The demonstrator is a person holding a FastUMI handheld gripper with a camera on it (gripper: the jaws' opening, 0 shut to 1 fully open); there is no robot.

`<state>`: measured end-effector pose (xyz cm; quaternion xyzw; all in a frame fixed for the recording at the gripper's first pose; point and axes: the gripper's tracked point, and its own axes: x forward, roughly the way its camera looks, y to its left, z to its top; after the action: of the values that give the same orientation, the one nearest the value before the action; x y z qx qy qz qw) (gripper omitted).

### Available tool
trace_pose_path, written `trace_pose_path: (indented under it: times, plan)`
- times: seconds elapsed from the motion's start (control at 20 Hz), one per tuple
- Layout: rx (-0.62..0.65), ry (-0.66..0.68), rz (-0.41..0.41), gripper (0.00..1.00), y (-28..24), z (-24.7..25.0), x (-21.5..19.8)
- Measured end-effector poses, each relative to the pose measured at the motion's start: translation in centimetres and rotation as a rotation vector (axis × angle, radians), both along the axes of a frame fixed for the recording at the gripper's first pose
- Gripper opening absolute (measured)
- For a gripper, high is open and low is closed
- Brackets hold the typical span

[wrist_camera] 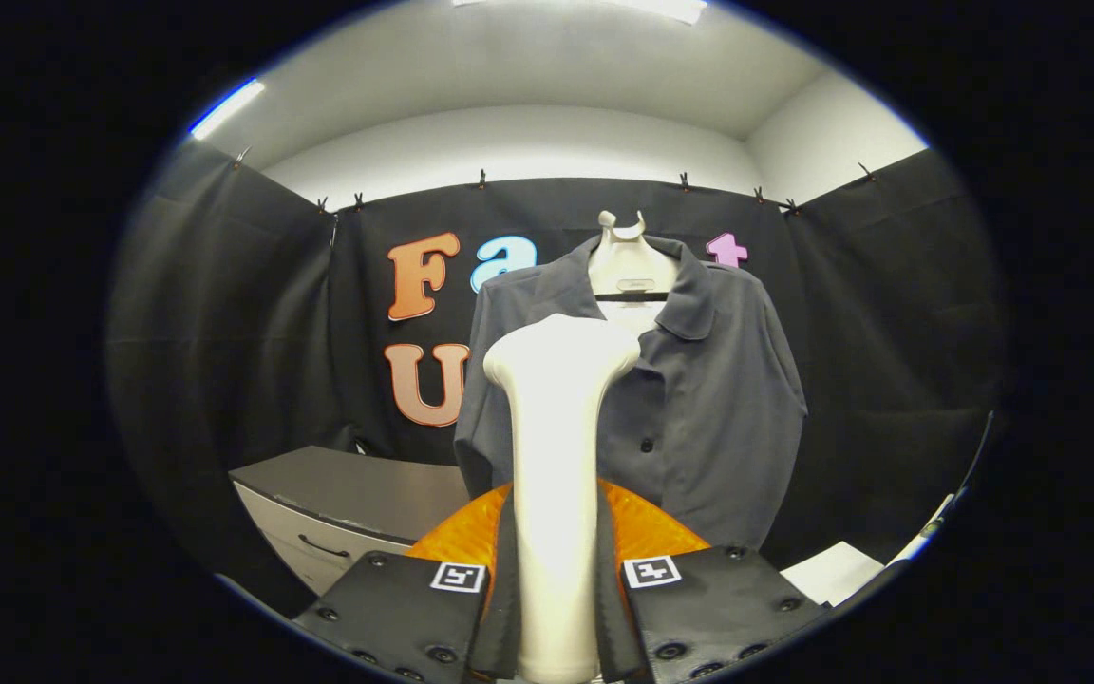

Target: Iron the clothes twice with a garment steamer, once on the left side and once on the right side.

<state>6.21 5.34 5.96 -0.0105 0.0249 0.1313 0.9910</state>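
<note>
1. Tongs point(556, 608) clenched on the steamer point(556, 456): both fingers press against the sides of its pale handle, one on each side, with only the handle's width between them.
2. The steamer stands upright between the fingers, its handle rising straight ahead and widening into a broad rounded head at the top.
3. An orange part point(647, 527) sits just behind the handle's lower end, showing on both sides of it above the fingers; what it belongs to cannot be told.
4. Each finger carries a small square black-and-white marker point(651, 570) on its upper inner corner.
5. Beyond the steamer hangs a dark grey shirt point(708, 399), buttoned down the front, collar open, on a pale hanger point(631, 261). The steamer's head overlaps the shirt's left half as seen from the tongs; whether it touches the cloth cannot be told.
6. To the left of the shirt, lower down, stands a grey cabinet point(357, 484) with a flat top and a drawer with a dark handle.
7. To the right, near the right finger, lies a sheet of white paper point(827, 570).
8. Black cloth point(224, 332) hangs around the booth, clipped along its upper edge, with white wall point(509, 142) and ceiling above and a strip light point(227, 107) at the upper left.
</note>
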Motion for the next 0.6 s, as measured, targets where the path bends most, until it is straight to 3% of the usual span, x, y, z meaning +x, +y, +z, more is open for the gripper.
trace_pose_path:
  times: [0.25,0.6]
  plan:
    - [0.033,0.023,0.026,0.39,-0.1,-2.5,1.4]
    - [0.040,0.006,-0.019,0.39,0.2,-2.4,6.3]
